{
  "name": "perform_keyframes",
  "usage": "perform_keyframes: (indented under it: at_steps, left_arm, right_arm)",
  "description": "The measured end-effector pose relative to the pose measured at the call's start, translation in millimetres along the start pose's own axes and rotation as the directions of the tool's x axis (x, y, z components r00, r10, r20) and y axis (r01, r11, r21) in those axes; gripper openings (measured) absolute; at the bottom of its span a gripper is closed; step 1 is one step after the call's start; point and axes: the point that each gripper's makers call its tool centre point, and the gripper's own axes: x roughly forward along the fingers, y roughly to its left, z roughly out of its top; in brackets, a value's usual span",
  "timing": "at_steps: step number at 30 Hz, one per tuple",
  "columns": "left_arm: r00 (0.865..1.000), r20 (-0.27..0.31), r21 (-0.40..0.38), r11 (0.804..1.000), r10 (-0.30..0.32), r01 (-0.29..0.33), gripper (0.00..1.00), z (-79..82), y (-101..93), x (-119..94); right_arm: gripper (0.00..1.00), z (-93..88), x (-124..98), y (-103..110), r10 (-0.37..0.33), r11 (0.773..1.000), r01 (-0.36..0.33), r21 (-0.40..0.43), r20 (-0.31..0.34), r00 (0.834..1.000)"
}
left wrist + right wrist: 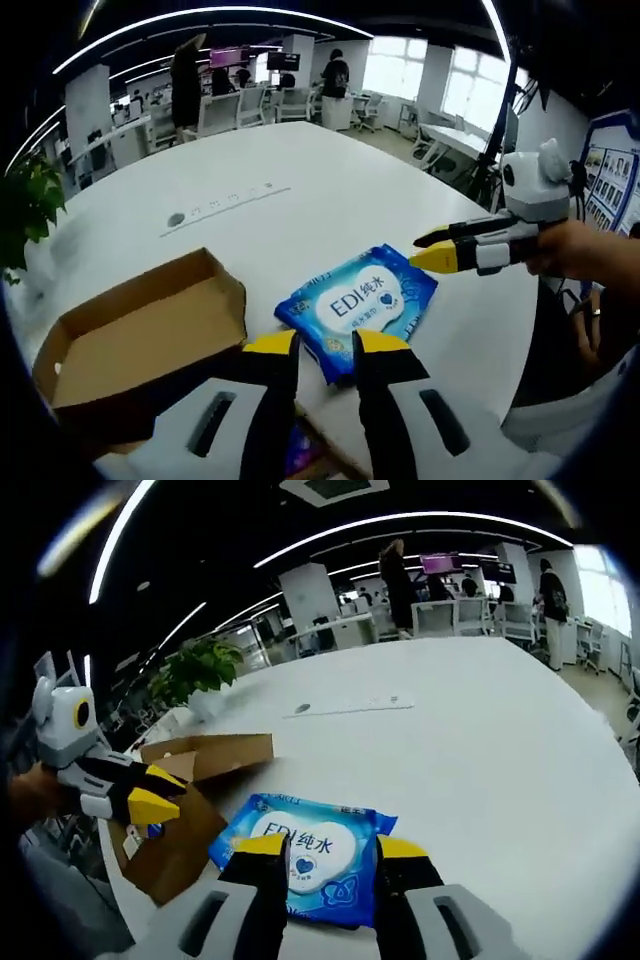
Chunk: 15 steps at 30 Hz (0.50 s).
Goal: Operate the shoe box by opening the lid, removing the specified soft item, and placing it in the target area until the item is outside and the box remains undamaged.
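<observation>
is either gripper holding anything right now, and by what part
Nothing is held. The wipes pack lies flat on the table; both grippers' jaws stand open and empty.

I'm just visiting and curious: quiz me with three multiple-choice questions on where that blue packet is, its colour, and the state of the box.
1. Where does the blue wipes packet lie?
A. inside the box
B. on the white table
C. on a chair

2. What colour are the gripper tips?
A. yellow
B. red
C. green

3. What state is the cardboard shoe box in?
A. taped shut
B. crushed flat
C. open

Answers: 1 B, the packet rests flat on the tabletop beside the box. 2 A, the right gripper ends in yellow. 3 C, the box interior is exposed.
</observation>
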Motion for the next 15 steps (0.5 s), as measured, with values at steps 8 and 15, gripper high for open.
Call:
perform_keyframes:
  at_steps: [8,15]
  left_arm:
    - [0.999,0.037,-0.034,0.999,-0.026,0.028,0.23,17.2,5.2,-27]
    - [0.996,0.059,0.019,0.997,-0.073,0.072,0.26,24.6,7.4,-47]
  right_arm:
    - [0.34,8.7,-4,27,0.066,0.993,-0.066,-0.095,-0.003,0.998]
    - [0.36,17.2,-5,48,0.124,0.977,-0.125,-0.170,-0.016,0.992]
